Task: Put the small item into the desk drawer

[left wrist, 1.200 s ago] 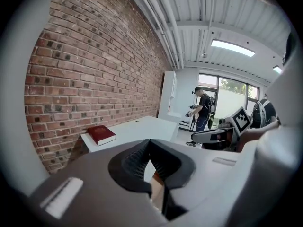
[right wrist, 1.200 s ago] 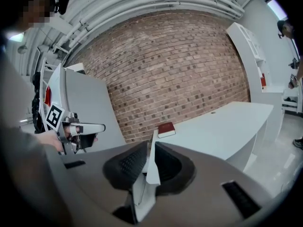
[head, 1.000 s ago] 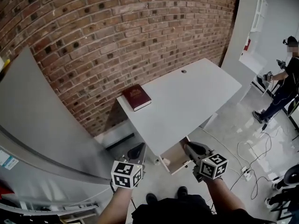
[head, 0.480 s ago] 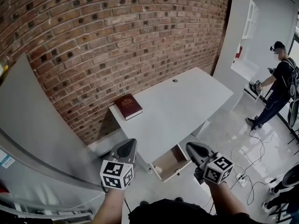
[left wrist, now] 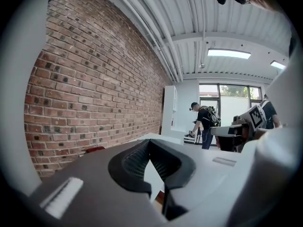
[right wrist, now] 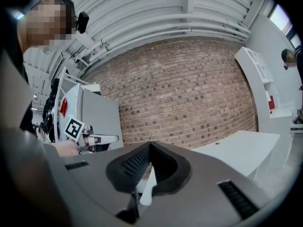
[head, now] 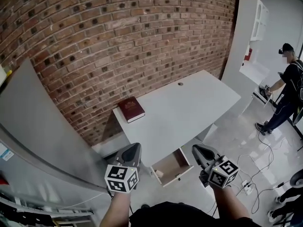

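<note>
A white desk (head: 189, 108) stands against the brick wall with its drawer (head: 173, 167) pulled open at the front. A small pale item (head: 158, 173) lies in the drawer's near left corner. My left gripper (head: 134, 146) hangs left of the drawer, short of the desk edge, shut and empty. My right gripper (head: 195, 148) hovers just right of the drawer, also shut and empty. In the left gripper view the jaws (left wrist: 149, 141) meet at the tips with only the desk beyond them. The right gripper view shows the tips (right wrist: 150, 144) together and nothing between them.
A dark red book (head: 131, 109) lies on the desk's far left corner. A large grey panel (head: 42, 126) leans at the left. A tall white shelf unit (head: 251, 32) and a person (head: 286, 86) are at the right. Cables and a power strip (head: 246, 186) lie on the floor.
Both grippers have drawn back from the drawer front and risen a little. The head view has tilted up, so the desk sits lower in the picture.
</note>
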Demonstrator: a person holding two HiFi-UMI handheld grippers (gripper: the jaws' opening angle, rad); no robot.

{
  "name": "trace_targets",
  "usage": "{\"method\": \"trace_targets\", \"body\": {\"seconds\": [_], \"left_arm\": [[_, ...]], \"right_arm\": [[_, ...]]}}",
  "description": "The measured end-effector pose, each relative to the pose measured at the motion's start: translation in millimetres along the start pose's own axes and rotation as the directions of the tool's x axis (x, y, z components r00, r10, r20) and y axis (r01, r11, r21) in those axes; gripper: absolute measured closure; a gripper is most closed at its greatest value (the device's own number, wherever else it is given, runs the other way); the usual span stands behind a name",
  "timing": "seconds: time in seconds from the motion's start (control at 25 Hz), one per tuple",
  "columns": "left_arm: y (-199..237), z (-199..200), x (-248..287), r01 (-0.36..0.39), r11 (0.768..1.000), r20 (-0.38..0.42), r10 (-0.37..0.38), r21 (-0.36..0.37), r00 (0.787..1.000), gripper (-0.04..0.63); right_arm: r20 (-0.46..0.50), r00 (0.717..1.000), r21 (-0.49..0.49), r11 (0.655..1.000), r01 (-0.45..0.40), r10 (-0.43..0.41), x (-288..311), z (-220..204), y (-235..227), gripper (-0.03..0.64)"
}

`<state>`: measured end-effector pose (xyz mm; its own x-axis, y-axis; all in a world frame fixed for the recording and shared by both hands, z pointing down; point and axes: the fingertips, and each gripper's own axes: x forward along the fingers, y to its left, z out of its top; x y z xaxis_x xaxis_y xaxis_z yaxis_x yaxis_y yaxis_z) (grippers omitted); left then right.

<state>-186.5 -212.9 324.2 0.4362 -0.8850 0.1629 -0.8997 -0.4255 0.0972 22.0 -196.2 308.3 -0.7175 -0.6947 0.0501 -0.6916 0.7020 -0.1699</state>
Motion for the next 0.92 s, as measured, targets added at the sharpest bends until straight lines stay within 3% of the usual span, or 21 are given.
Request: {"method": "trace_targets", "body": {"seconds": [0.92], "left_arm": [[-2,-12,-10,0.036,0.999,-0.029,-0.036,0.005,0.999,0.586]], "right_arm": [[-0.008,1.000,0.007,1.000,0.002,-0.002,-7,-17,23,0.604]]}}
